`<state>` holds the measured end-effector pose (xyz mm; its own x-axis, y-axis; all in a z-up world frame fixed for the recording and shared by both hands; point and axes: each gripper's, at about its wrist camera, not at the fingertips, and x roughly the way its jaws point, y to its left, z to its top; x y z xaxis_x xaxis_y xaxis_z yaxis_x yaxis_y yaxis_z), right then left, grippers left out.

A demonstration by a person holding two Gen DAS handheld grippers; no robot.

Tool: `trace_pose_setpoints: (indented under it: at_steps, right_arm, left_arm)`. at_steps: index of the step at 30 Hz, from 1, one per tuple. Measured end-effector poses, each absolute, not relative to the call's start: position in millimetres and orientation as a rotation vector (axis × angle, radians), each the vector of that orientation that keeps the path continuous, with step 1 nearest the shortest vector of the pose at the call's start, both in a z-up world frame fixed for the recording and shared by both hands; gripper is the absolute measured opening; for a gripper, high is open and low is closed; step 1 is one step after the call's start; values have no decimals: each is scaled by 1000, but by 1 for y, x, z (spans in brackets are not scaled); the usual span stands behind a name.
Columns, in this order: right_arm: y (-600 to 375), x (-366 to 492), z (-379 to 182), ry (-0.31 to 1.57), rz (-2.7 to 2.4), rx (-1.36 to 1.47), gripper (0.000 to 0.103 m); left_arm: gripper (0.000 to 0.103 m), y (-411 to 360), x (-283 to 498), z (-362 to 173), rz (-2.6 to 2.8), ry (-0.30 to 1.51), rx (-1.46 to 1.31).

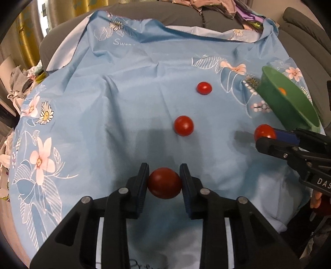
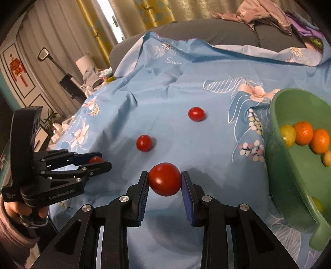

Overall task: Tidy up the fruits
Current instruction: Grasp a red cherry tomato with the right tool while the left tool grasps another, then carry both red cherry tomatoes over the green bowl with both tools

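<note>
My left gripper [image 1: 164, 175] is shut on a dark red tomato [image 1: 164, 183], held just above the blue floral cloth [image 1: 124, 99]. In the right wrist view my right gripper [image 2: 164, 175] is shut on another red tomato [image 2: 164, 179]. Each gripper also shows in the other's view: the right gripper [image 1: 266, 137] at the right edge beside the green bowl [image 1: 289, 111], the left gripper [image 2: 104, 159] at the left. Two loose tomatoes lie on the cloth, one nearer [image 1: 183, 125] [image 2: 144, 143] and one farther [image 1: 204, 88] [image 2: 196, 113].
The green bowl [image 2: 277, 165] stands at the right and holds several oranges [image 2: 304, 132] and small yellow fruits. The cloth covers a grey sofa [image 2: 206, 31] with piled clothes [image 2: 264, 12] at the back. A hand [image 2: 12, 209] grips the left tool.
</note>
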<state>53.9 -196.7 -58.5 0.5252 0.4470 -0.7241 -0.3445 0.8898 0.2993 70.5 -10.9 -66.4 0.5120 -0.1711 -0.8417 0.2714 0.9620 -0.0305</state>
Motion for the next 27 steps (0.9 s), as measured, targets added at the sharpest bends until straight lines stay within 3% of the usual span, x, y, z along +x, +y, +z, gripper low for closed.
trace_pose_setpoints:
  at_steps: [27]
  right_arm:
    - [-228,-2,-5,757,417,141,33]
  left_arm:
    - [30,-52,19,-5,-365,875,123]
